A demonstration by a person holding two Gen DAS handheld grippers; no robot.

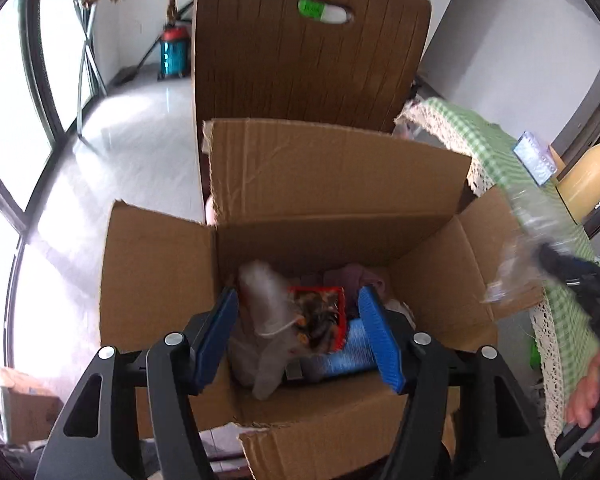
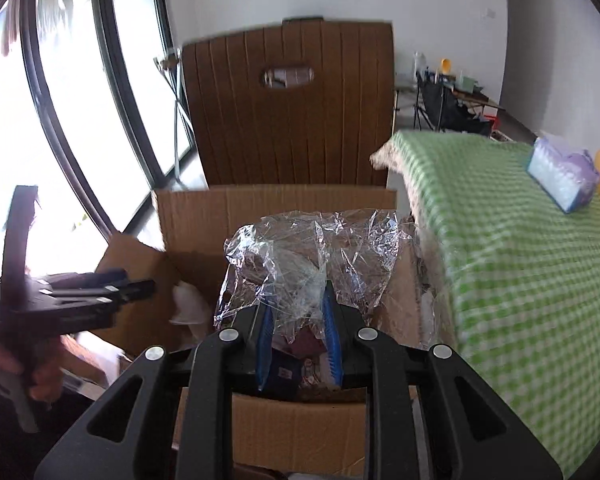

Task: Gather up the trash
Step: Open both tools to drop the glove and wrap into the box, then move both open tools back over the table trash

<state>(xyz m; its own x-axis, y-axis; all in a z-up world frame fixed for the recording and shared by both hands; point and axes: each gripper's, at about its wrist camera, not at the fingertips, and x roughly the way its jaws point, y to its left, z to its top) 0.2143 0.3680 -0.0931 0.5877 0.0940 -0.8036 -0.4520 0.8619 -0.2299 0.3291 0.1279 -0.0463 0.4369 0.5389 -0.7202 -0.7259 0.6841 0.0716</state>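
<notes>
on the left of my left tongs' view stands the cardboard box [image 1: 308, 208], flaps up, filling the middle of the frame, with the brown chair [image 1: 300, 52] behind it at the top. my left tongs [image 1: 300, 332] hang over the box mouth at lower centre, blades wide and pressing on nothing; between them i see the snack wrapper [image 1: 320, 312] and a pale plastic bit [image 1: 260, 300], blurred. i cannot tell whether they are dropping or already lying among the trash. at the right edge my right tongs [image 1: 572, 276] come in over the green checked tablecloth [image 1: 500, 140], trailing the clear plastic film [image 1: 512, 272].

in my right tongs' view, my left hand [image 2: 40, 376] and its tool sit at the lower left. in the centre my right tongs [image 2: 296, 312] stand narrow, pinching the clear plastic film, which bunches up above the blades in front of the box's far wall. the tablecloth and a tissue pack [image 2: 560, 180] fill the right side.

as i judge it, the step now is dropping the film. i should bring these blades fully over the opening, point them down past the rim, then spread them wide. film clings, so a small shake may be needed, and i must keep it clear of the right flap.
</notes>
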